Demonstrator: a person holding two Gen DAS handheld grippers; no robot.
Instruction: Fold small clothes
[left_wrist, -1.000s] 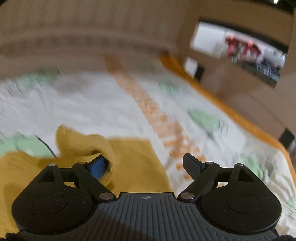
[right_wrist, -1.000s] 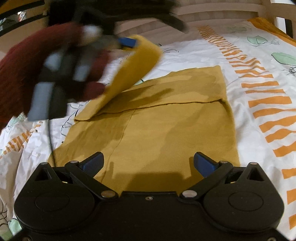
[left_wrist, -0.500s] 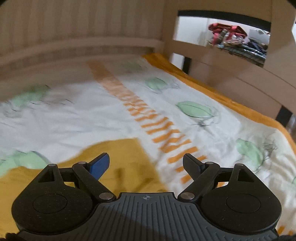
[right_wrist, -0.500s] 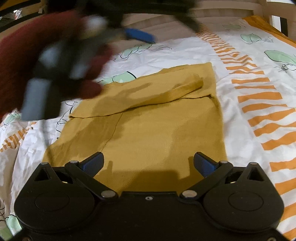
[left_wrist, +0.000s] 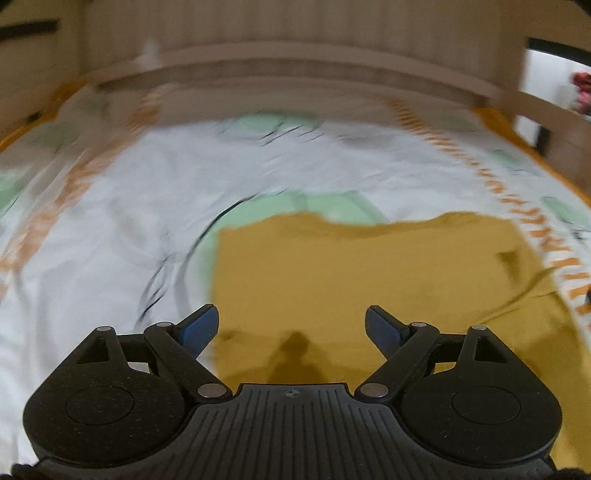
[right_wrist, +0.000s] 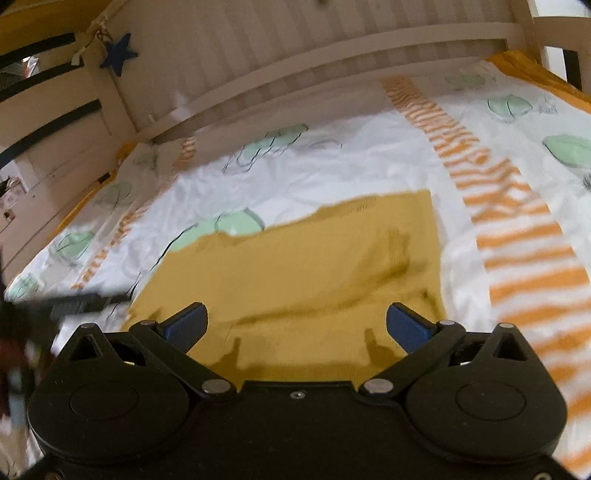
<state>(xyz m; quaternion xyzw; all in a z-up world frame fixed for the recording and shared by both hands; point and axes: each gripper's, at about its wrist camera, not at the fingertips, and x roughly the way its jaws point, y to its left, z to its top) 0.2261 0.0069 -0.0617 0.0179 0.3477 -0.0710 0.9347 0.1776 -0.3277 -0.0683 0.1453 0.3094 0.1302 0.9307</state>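
Motion blur is smearing the bedsheet print in the left wrist view; its leaf outlines are reading as streaks. The near edge of the yellow garment is lying hidden behind the left claw body. In the right wrist view, a dark blurred shape at the left edge is possibly the other claw; cannot tell.

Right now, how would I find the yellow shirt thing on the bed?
Look at the white bedsheet with green leaves and orange stripes, inside the wooden bed rail. Lying flat on it, near the orange stripe band, is the mustard-yellow garment. It's the only plain, one-colour cloth there.
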